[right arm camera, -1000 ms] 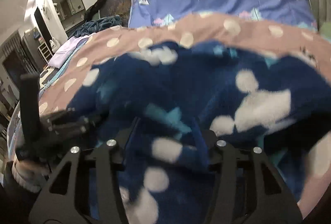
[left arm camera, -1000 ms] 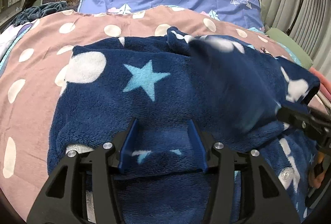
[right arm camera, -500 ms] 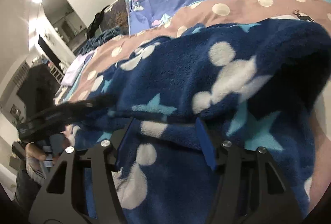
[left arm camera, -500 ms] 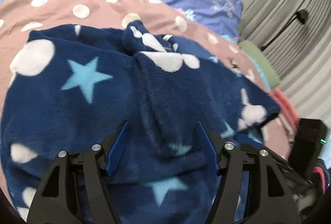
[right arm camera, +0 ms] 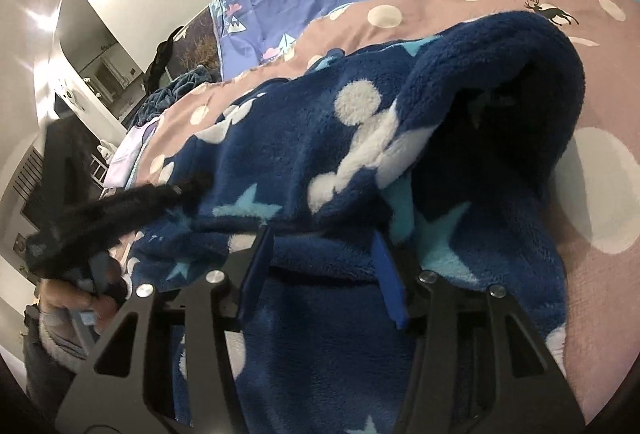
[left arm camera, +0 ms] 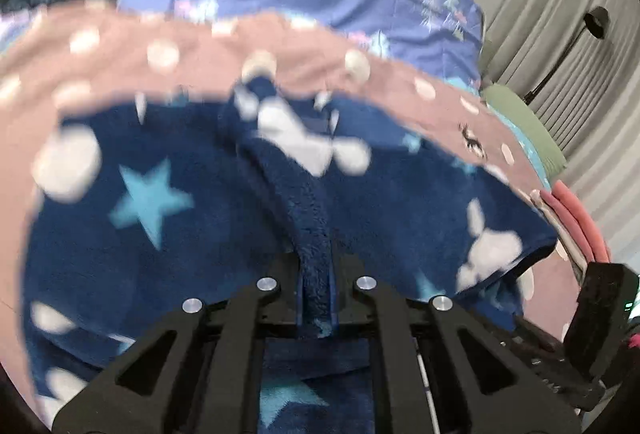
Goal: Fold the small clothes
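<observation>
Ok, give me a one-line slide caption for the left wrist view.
Left gripper shut on a pinched ridge of the navy star-print fleece garment, spread on a pink polka-dot bedspread.

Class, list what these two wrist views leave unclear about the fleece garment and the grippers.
- Left wrist view: motion blur smears the fleece garment; its type is unreadable.
- Left gripper is shut on a fleece ridge; the pads are buried.
- Right wrist view: the right gripper is closing over a fold; pad contact unclear.
- The garment's lower edge is hidden by both gripper bodies.
</observation>
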The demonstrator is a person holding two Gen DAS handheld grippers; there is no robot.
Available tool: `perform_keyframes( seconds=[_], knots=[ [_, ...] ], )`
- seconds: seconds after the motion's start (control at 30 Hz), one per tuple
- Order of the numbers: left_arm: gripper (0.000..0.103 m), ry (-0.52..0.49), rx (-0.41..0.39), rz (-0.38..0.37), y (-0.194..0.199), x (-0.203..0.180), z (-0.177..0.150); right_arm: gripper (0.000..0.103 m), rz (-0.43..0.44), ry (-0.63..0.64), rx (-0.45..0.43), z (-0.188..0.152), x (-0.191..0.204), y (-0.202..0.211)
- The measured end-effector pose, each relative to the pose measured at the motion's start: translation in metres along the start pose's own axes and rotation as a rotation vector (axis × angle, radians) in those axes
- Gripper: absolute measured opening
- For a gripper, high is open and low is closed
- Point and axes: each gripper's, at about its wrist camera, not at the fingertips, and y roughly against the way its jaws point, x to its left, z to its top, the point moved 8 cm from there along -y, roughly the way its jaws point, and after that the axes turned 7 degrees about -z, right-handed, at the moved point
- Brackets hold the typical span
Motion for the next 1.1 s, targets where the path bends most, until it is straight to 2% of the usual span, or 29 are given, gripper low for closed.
perform_keyframes(
  seconds=[0.1,0.17,0.27,0.3,0.33,0.4,0.47,0.57,0.63,0.73,0.77,0.8,0.83,0.93,1.0,1.07,1.1],
  knots=[
    [0.009,-0.095,-0.096,0.024,0.047,-0.015,0.032,0.051,0.000,0.000,0.001,0.001,0.000,-0.002],
    [0.009,-0.126,-0.139,0.065,0.075,-0.009,0.046,0.052,0.001,0.001,0.000,0.000,-0.001,-0.001],
    [0.010,-0.121,-0.136,0.161,0.098,0.025,0.050,0.053,-0.001,0.006,0.001,-0.001,0.000,-0.001],
    [0.015,-0.107,-0.116,0.198,0.095,0.043,0.048,0.054,-0.005,0.013,0.000,-0.001,0.001,-0.001],
    [0.035,-0.085,-0.096,0.229,0.090,0.058,0.044,0.055,-0.010,0.020,0.000,-0.002,0.002,-0.001],
    [0.054,-0.036,-0.060,0.331,0.078,0.094,0.032,0.057,-0.020,0.037,-0.002,-0.002,0.004,-0.001],
    [0.054,-0.016,-0.032,0.386,0.066,0.119,0.017,0.058,-0.029,0.050,-0.004,-0.003,0.006,-0.002],
    [0.054,0.018,-0.013,0.355,0.057,0.126,0.001,0.061,-0.027,0.057,-0.005,-0.003,0.007,-0.002],
    [0.054,-0.029,0.018,0.354,0.047,0.123,-0.011,0.063,-0.022,0.061,-0.003,-0.004,0.008,-0.003],
    [0.053,-0.114,0.034,0.405,0.035,0.119,-0.024,0.065,-0.025,0.071,-0.003,-0.004,0.009,-0.003],
    [0.046,-0.128,0.030,0.410,0.035,0.118,-0.024,0.065,-0.026,0.073,-0.003,-0.004,0.010,-0.003],
    [0.024,-0.147,0.026,0.386,0.036,0.113,-0.023,0.066,-0.026,0.074,-0.003,-0.004,0.010,-0.003],
    [0.010,-0.165,0.021,0.382,0.038,0.108,-0.019,0.066,-0.026,0.074,-0.003,-0.004,0.010,-0.003],
    [0.010,-0.248,-0.039,0.431,0.055,0.095,-0.002,0.066,-0.015,0.064,-0.004,-0.003,0.009,-0.003],
    [0.010,-0.253,-0.068,0.465,0.067,0.099,0.009,0.066,-0.006,0.054,-0.004,-0.003,0.008,-0.003],
    [0.011,-0.246,-0.066,0.513,0.071,0.110,0.011,0.066,-0.005,0.054,-0.003,-0.003,0.007,-0.004],
    [0.018,-0.254,-0.054,0.540,0.070,0.116,0.007,0.066,-0.007,0.056,-0.004,-0.003,0.007,-0.004]
  ],
)
